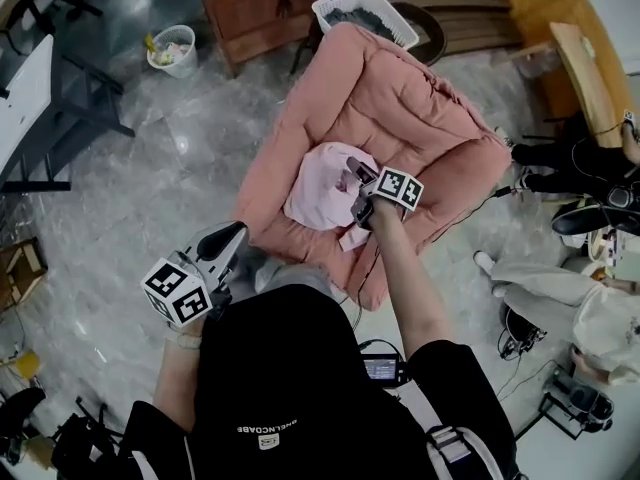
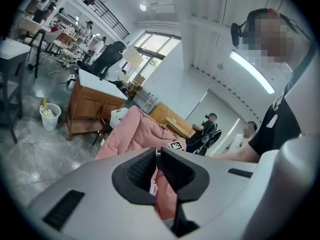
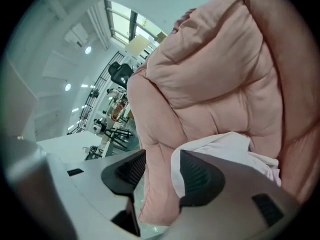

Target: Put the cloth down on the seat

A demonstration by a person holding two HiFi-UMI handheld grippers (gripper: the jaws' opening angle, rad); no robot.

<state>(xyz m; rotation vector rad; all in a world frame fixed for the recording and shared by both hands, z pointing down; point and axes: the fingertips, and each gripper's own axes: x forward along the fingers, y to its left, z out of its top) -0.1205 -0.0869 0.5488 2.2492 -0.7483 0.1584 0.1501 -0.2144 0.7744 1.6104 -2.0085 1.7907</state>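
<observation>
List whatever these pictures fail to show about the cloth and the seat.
1. Cloth: in the head view the right gripper covers its right edge. In the right gripper view one jaw hides its lower part, so contact is unclear.
2. Seat: in the head view the person's forearm covers the near corner. In the left gripper view the left gripper blocks its lower half with its own body.
3. Basket behind the seat: contents too small in the head view.

The cloth point(image 1: 322, 190) lies on the seat point(image 1: 420, 98), near its front edge and toward the left corner. My right gripper point(image 1: 356, 176) is over the right side of the cloth. My left gripper point(image 1: 228, 243) is off the seat, in front of its front left corner. Behind the seat's back edge stands a basket point(image 1: 366, 10). A cabinet point(image 1: 262, 13) is left of the basket, and a bin point(image 1: 172, 50) is left of the cabinet.
</observation>
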